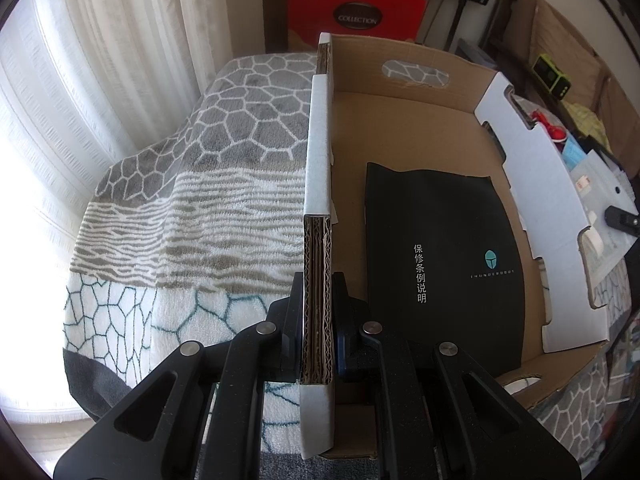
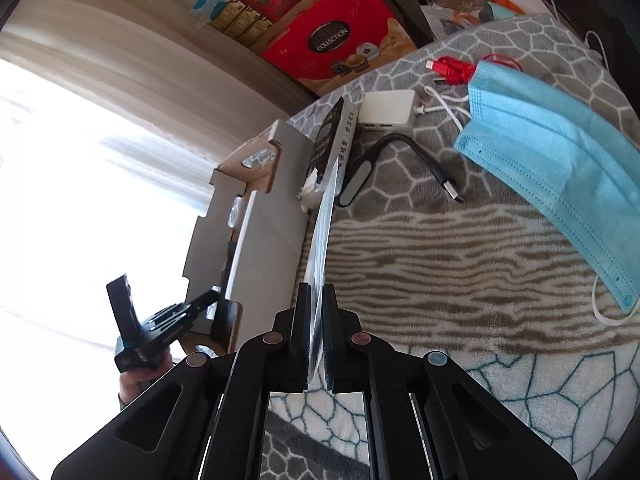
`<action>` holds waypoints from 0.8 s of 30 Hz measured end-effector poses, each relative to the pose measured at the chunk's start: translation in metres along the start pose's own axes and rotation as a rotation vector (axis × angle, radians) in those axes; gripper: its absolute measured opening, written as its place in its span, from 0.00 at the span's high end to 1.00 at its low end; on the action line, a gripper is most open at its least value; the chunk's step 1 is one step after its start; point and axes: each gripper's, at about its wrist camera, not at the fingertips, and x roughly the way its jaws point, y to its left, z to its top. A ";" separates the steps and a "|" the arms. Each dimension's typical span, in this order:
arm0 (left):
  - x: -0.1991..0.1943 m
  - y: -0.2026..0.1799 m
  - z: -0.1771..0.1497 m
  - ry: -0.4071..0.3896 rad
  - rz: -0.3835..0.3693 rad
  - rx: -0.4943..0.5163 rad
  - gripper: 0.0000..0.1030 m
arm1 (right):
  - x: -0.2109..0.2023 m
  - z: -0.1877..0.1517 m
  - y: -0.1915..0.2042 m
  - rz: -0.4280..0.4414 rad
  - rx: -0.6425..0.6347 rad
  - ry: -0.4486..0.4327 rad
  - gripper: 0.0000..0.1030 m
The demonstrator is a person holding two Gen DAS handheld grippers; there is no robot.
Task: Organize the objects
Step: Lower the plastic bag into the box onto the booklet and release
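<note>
A shallow cardboard box (image 1: 420, 128) lies on a patterned blanket (image 1: 192, 208). My left gripper (image 1: 318, 284) is shut on the box's left wall (image 1: 318, 184). A black warranty booklet (image 1: 444, 264) lies flat inside the box. My right gripper (image 2: 318, 292) is shut on a thin flat sheet (image 2: 325, 216), held edge-on above the blanket (image 2: 460, 264), just right of the box (image 2: 256, 224). The left gripper shows at the box's near end in the right wrist view (image 2: 160, 328).
On the blanket right of the box lie a blue face mask (image 2: 560, 160), a black USB lamp (image 2: 384, 168), a white charger (image 2: 390, 110), a red cable (image 2: 452, 68) and a book (image 2: 332, 140). Red gift boxes (image 2: 332, 44) stand behind. A curtain (image 1: 100, 80) hangs at the left.
</note>
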 end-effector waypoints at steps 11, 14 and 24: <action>-0.001 0.001 0.002 0.001 -0.007 -0.010 0.90 | -0.033 0.016 0.064 0.018 -0.126 -0.077 0.97; -0.001 0.001 0.002 0.001 -0.007 -0.010 0.90 | -0.023 0.020 0.082 0.005 -0.171 -0.065 0.97; -0.001 -0.002 0.002 0.002 -0.010 -0.012 0.90 | 0.039 0.019 0.130 -0.003 -0.283 0.041 0.97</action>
